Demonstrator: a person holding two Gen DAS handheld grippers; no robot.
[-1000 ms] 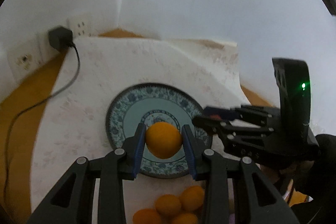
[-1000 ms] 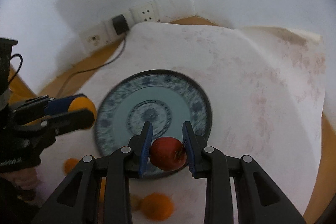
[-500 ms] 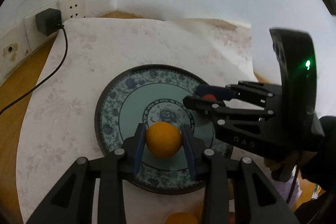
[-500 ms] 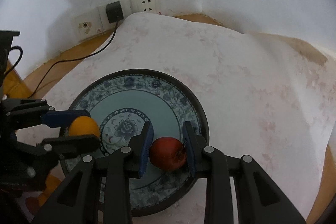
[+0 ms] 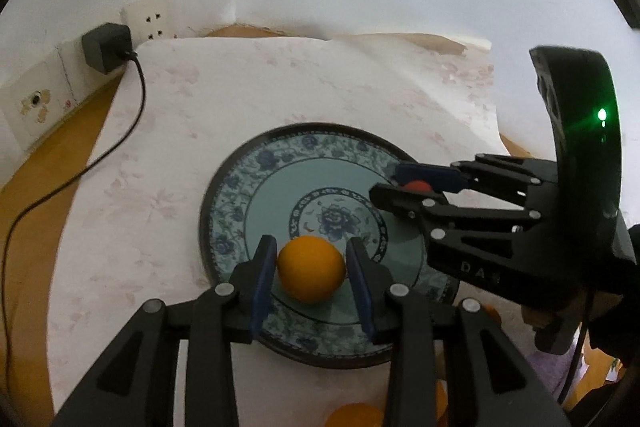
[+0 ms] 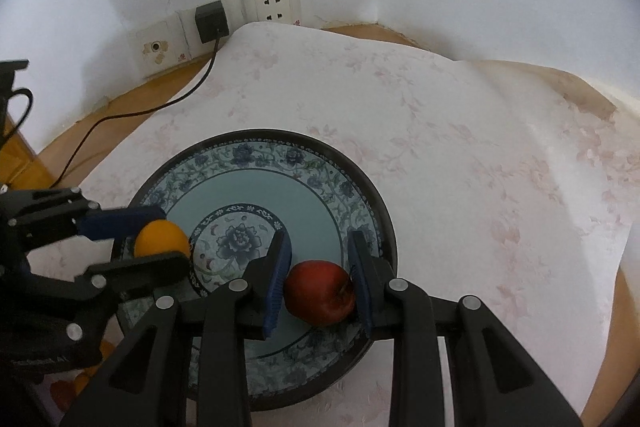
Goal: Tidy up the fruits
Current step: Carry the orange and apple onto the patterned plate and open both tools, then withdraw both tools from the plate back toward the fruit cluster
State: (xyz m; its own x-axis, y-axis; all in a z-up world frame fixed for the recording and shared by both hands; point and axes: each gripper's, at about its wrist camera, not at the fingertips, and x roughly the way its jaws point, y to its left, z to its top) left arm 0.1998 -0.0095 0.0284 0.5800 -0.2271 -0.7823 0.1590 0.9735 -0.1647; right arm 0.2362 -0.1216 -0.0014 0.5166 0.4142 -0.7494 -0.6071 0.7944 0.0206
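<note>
1. The floral cloth (image 6: 460, 155) fills the middle of both frames, white with faint pink sprigs, lying over a yellow-brown table (image 5: 36, 163) that shows along the left edge.
2. The plate (image 6: 320, 163) sits on the cloth in the lower centre of each view: round, dark-rimmed, with a blue-and-white floral band, a pale teal field and a blue flower medallion.
3. My right gripper (image 6: 320, 283) fills the bottom of the right wrist view, its blue-padded jaws parted wider than the apple (image 6: 320, 293) between them. The right pad looks to be touching the fruit and the left pad stands just clear of it. The apple is dark red and glossy, over the plate's near right part.
4. My left gripper (image 5: 311, 273) is at the bottom centre of the left wrist view. The orange (image 5: 311, 273), smooth and evenly coloured, is between its pads over the plate's near inner ring. I cannot tell whether the pads press it or merely touch.
5. Only the left wrist view shows more oranges (image 5: 352, 417) at the bottom edge, off the plate, and the green light (image 5: 601, 115) on my right gripper's body.
6. Both views show the black charger (image 6: 211, 21) plugged in at the wall, upper left; the right wrist view shows the sockets beside it more squarely.
</note>
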